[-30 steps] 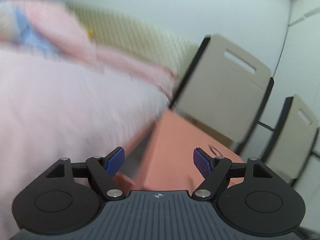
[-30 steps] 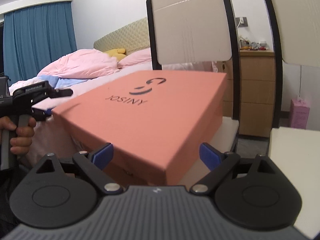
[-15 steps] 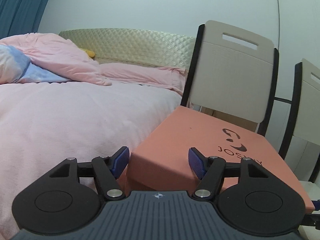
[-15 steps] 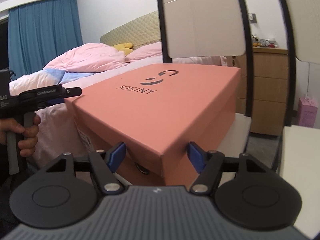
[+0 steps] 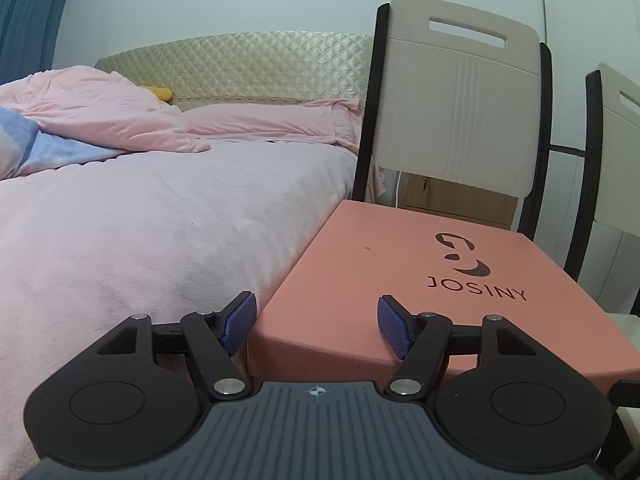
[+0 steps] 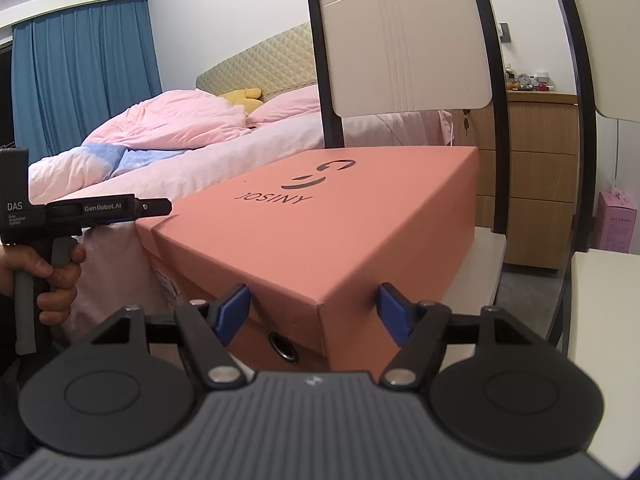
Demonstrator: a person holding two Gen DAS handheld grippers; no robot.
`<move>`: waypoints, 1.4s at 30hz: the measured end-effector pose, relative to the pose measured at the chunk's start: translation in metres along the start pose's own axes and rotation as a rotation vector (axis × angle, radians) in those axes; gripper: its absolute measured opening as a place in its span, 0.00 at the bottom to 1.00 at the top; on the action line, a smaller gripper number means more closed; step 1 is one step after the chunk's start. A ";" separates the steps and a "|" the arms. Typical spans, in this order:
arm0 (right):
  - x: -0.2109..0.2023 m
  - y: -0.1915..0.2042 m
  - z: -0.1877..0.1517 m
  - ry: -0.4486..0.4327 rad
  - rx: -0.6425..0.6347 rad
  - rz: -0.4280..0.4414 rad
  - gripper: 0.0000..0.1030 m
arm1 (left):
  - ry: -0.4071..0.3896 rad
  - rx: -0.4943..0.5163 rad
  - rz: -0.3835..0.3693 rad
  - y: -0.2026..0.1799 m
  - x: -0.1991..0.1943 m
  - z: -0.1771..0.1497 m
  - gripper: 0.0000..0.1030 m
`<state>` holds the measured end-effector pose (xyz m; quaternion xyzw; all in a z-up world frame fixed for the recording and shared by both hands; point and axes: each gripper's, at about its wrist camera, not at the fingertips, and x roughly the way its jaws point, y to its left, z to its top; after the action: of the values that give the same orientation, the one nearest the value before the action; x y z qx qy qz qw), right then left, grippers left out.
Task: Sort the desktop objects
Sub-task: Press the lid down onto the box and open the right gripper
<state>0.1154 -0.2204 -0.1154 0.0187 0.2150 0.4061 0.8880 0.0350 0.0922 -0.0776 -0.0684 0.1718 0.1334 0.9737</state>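
Note:
A salmon-pink JOSINY shoe box (image 5: 400, 280) lies on a chair seat (image 6: 486, 246) beside the bed; it also shows in the right wrist view (image 6: 340, 220). My left gripper (image 5: 316, 322) is open, its blue pads straddling the box's near left corner at lid height. My right gripper (image 6: 314, 312) is open, its pads on either side of the box's near corner, not clamped. The left gripper also shows in the right wrist view (image 6: 154, 208), at the box's far left corner, held by a hand.
A bed with pink bedding (image 5: 140, 208) lies left of the box. The chair back (image 5: 460, 100) rises behind the box, with a second chair (image 5: 616, 152) to its right. A wooden dresser (image 6: 536, 184) and a pink carton (image 6: 616, 222) stand behind.
The left gripper swung from the bed to level on the box's corner. The right gripper moved closer to the box's near corner. Both stayed open.

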 end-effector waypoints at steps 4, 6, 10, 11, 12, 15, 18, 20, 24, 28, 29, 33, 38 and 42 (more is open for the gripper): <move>-0.002 -0.002 0.000 0.006 0.015 -0.004 0.69 | 0.005 0.023 -0.024 -0.003 -0.001 -0.001 0.70; -0.003 -0.004 0.000 0.008 0.025 -0.006 0.69 | 0.005 0.051 -0.028 -0.008 -0.002 -0.002 0.72; -0.005 -0.009 -0.001 0.009 0.035 -0.010 0.69 | 0.007 0.072 -0.057 -0.012 -0.003 -0.003 0.74; -0.006 -0.009 -0.001 0.012 0.030 -0.011 0.69 | 0.007 0.076 -0.062 -0.013 -0.004 -0.004 0.74; -0.007 -0.009 -0.001 0.014 0.027 -0.011 0.69 | 0.008 0.080 -0.067 -0.014 -0.004 -0.004 0.74; -0.011 -0.009 -0.003 0.022 0.017 -0.009 0.69 | 0.008 0.088 -0.081 -0.014 -0.004 -0.005 0.75; -0.016 -0.008 -0.005 0.030 0.002 -0.019 0.68 | 0.006 0.103 -0.100 -0.018 -0.006 -0.006 0.75; -0.020 -0.008 -0.006 0.034 -0.005 -0.036 0.67 | 0.004 0.116 -0.120 -0.022 -0.008 -0.008 0.76; -0.028 -0.010 -0.006 0.037 0.004 -0.071 0.65 | -0.001 0.135 -0.144 -0.029 -0.008 -0.011 0.76; -0.029 -0.011 -0.008 0.024 -0.002 -0.108 0.56 | 0.000 0.140 -0.135 -0.035 -0.003 -0.011 0.76; -0.028 -0.010 -0.009 0.019 -0.008 -0.125 0.54 | 0.000 0.144 -0.132 -0.036 -0.001 -0.011 0.76; -0.021 -0.013 -0.007 0.020 -0.012 -0.180 0.54 | 0.005 0.154 -0.133 -0.044 0.010 -0.007 0.76; -0.014 -0.018 -0.006 0.012 -0.005 -0.213 0.53 | 0.016 0.191 -0.244 -0.062 0.020 -0.005 0.76; -0.012 -0.019 -0.007 0.014 0.000 -0.204 0.54 | 0.023 0.172 -0.241 -0.059 0.021 -0.003 0.76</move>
<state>0.1193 -0.2426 -0.1210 -0.0061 0.2219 0.3135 0.9233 0.0697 0.0406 -0.0830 -0.0062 0.1841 -0.0006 0.9829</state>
